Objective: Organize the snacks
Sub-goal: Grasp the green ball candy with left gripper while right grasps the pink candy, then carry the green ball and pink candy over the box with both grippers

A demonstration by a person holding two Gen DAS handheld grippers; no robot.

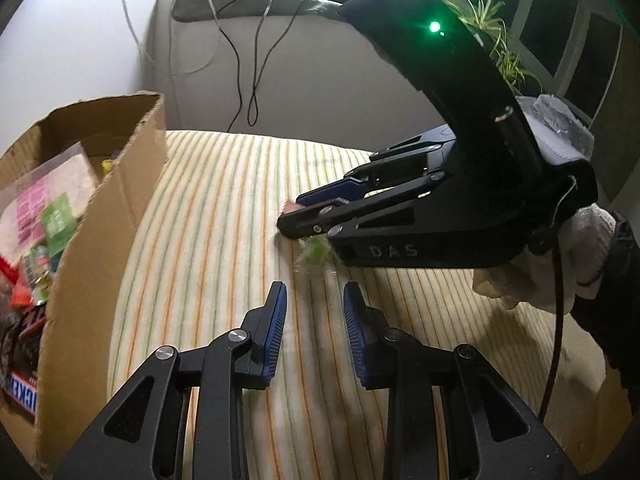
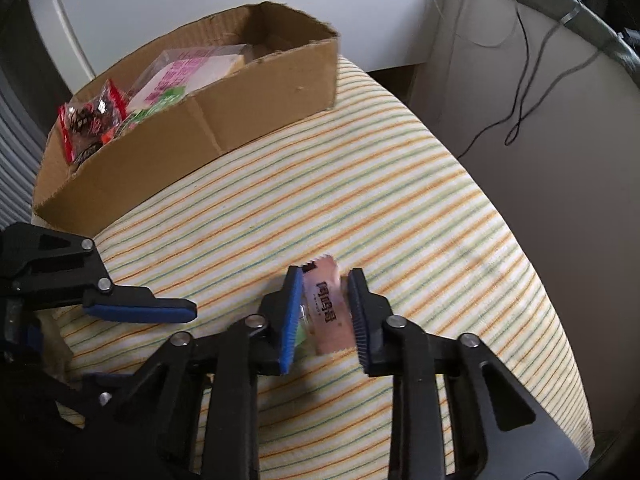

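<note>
A cardboard box (image 2: 256, 120) holding several snack packets stands at the far left of the striped table (image 2: 400, 184); it also shows at the left in the left wrist view (image 1: 100, 208). My right gripper (image 2: 324, 312) is shut on a pink snack packet (image 2: 326, 308), with a green wrapper (image 2: 300, 334) beside its left pad, low over the cloth. The right gripper (image 1: 290, 214) shows in the left wrist view with the pink packet (image 1: 289, 207) at its tips. My left gripper (image 1: 314, 332) is open and empty just behind it.
Black and white cables (image 1: 248, 80) hang down the wall behind the table. A shelf (image 1: 240, 4) with a white device is above them. A green plant (image 1: 492, 24) stands at the back right. The table edge (image 2: 560, 320) curves away on the right.
</note>
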